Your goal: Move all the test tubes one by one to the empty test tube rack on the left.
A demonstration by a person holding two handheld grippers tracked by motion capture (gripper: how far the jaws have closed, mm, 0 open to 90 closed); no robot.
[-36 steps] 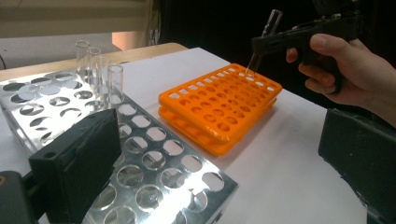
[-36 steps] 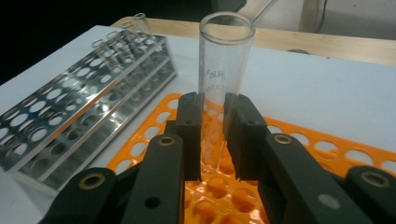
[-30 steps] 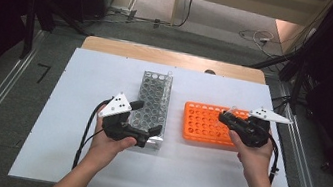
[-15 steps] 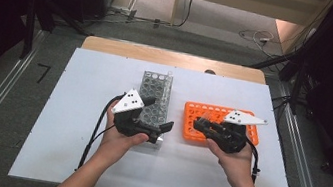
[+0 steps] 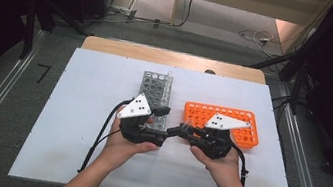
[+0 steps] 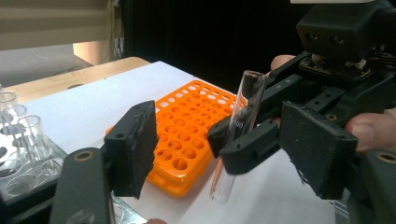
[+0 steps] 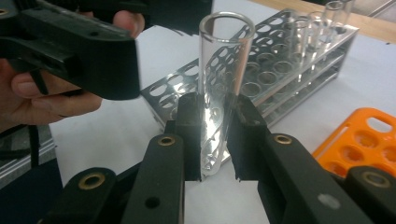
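Now that the right tool has swung in from the orange rack pinching a tube upright above the surface, the left tool, jaws narrowing but not touching, looks set for a handoff.

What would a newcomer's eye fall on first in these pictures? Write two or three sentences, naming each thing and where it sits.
First comes the bright orange rack on the right of the white table, beside the grey metal rack. Next is the clear glass test tube, pinched upright in the right gripper over the table between the racks. The left gripper, its jaws just closing but not yet touching, faces the tube from the other side.
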